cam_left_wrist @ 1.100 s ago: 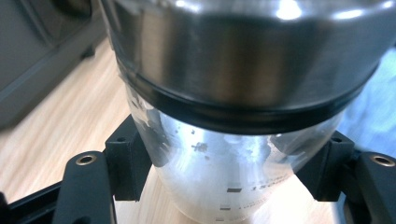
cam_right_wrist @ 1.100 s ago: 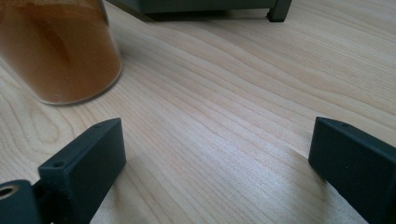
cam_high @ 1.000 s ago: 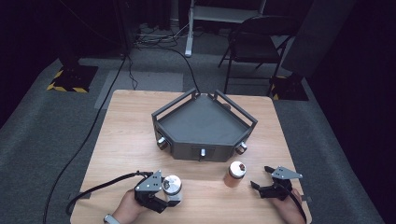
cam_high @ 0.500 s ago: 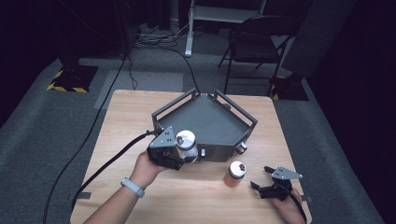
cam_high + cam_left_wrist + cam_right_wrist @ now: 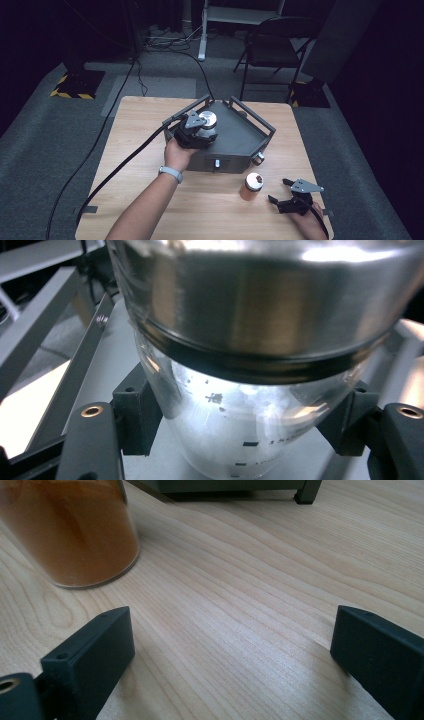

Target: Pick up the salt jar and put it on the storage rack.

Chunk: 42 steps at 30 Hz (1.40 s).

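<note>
The jar [image 5: 208, 121], clear glass with a broad silver lid, sits clamped in our left tongs [image 5: 196, 131], both black pads pressed on its round sides, above the left near corner of the dark grey tray [image 5: 240, 135]. The tray's raised rail [image 5: 172, 120] runs just beside it. Near right, an amber jar [image 5: 252, 185] stands on the pale wooden table [image 5: 135, 150], just left of our right tongs [image 5: 285, 198], which gape wide and hold nothing.

Dark studio-like lab: black curtains, floor cables [image 5: 150, 47], hazard-taped stand base [image 5: 77, 82], folding chair [image 5: 272, 47].
</note>
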### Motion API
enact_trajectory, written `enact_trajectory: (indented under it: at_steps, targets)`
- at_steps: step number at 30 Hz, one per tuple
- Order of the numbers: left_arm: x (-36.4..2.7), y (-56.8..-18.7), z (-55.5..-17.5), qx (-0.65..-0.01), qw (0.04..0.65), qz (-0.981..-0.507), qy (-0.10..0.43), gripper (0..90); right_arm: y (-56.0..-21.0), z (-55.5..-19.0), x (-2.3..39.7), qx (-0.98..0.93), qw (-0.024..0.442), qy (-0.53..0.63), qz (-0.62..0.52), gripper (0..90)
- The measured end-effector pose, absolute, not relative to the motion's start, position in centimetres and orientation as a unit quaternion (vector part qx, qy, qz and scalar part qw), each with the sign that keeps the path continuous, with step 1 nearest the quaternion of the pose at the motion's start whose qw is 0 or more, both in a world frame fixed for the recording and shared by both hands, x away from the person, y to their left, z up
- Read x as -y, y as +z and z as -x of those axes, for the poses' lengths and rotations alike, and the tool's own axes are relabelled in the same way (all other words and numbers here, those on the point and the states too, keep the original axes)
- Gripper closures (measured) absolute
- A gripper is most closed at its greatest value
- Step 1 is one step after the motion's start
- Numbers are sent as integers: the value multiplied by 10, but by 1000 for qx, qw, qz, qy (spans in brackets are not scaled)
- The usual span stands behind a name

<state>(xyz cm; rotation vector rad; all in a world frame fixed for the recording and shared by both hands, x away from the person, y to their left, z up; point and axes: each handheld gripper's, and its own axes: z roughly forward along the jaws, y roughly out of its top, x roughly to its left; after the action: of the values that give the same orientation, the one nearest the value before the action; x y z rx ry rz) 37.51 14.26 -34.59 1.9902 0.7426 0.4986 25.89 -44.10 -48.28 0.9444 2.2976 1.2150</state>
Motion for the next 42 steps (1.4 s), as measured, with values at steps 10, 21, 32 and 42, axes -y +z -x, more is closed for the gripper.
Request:
enact_trajectory:
  at_steps: [10,21,32,42]
  targets:
    - [-139,-353,-377,-324,462,-802,196,294,-483,-259,441,-817,186,432,-334,41]
    - [-181,-344,-341,-301,498,-793,181,65,-483,-259,441,-817,186,432,-334,40]
    - [-226,-341,-284,-264,475,-812,212,61,-483,-259,441,-817,186,432,-334,40]
    - [-222,-390,-277,-244,400,-870,153,113,-483,-259,441,-816,187,431,-335,40]
